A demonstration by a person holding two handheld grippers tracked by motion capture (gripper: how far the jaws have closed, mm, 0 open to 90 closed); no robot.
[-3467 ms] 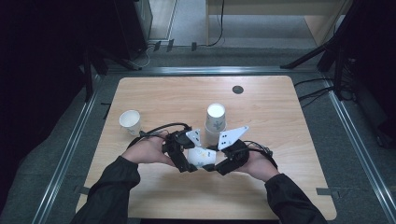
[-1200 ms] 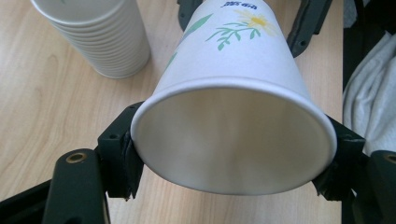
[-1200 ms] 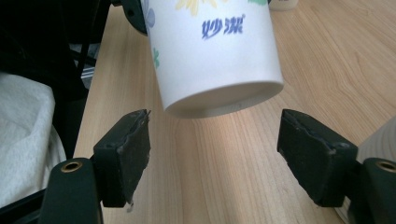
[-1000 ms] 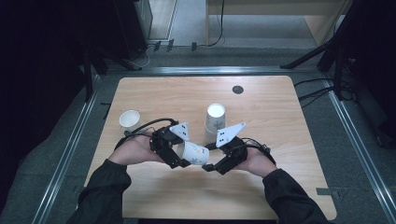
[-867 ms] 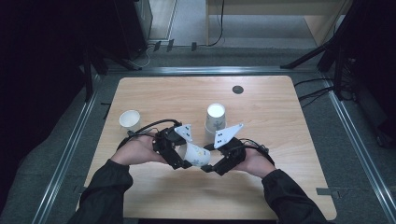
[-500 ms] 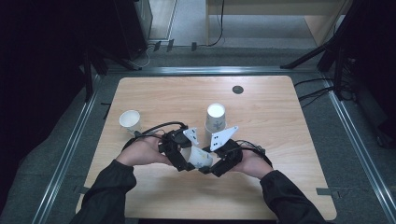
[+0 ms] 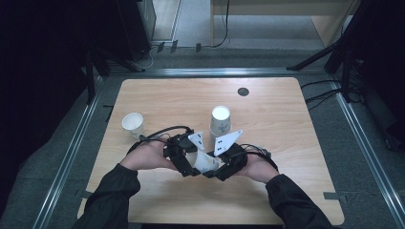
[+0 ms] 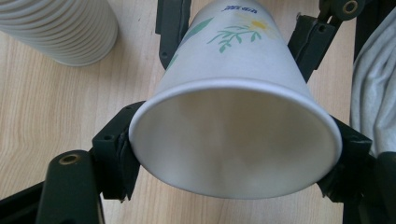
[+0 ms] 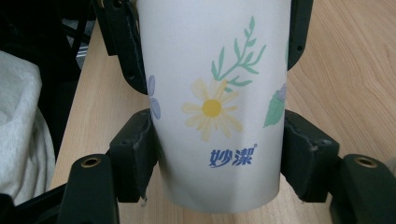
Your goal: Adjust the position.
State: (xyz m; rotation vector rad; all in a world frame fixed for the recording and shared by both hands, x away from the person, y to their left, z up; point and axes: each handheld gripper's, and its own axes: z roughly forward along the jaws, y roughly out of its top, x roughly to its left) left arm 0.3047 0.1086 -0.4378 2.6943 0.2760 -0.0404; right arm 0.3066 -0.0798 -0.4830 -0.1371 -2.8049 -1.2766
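Observation:
A white paper cup (image 7: 206, 162) printed with flowers lies on its side above the table's front middle, held from both ends. My left gripper (image 7: 191, 164) is shut on its rim end; in the left gripper view the cup's open mouth (image 8: 233, 144) faces the camera between the jaws of the left gripper (image 8: 231, 156). My right gripper (image 7: 220, 167) is shut on the base end, and the right gripper view shows the daisy print (image 9: 212, 109) between the jaws of the right gripper (image 9: 222, 156).
An upside-down stack of paper cups (image 7: 219, 121) stands just beyond the hands; it also appears as the ribbed stack (image 8: 60, 28) in the left gripper view. A single upright cup (image 7: 133, 124) stands at the left. A dark round hole (image 7: 243, 91) marks the far tabletop.
Both hands, with the cup between them, have shifted slightly right and toward the person and drawn closer together. Both grippers stay shut on the cup.

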